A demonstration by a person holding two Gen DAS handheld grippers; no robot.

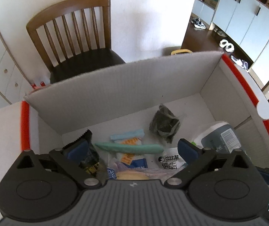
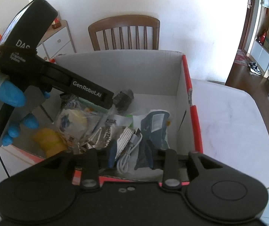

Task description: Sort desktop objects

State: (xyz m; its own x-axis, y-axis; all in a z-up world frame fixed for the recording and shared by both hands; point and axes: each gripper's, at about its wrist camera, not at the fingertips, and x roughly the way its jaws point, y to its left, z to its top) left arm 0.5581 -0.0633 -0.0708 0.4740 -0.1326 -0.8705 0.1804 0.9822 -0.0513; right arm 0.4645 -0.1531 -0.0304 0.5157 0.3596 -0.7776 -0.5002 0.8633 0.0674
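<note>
Both grippers hung over the white cardboard box [image 2: 119, 71] with red edges, which stood on the pale table [image 2: 228, 116]. The right gripper [image 2: 129, 155] had its jaws slightly apart around a coiled white cable [image 2: 128, 146] inside the box, pads not clearly pressing it. The left gripper [image 1: 132, 148] stood wide apart and empty above a green pouch [image 1: 128, 147] and a dark bottle [image 1: 221, 139] in the box.

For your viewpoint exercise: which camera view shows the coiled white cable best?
The right wrist view: the coiled white cable lies unobstructed between the right gripper fingers, above the box. The left wrist view does not show it.
</note>
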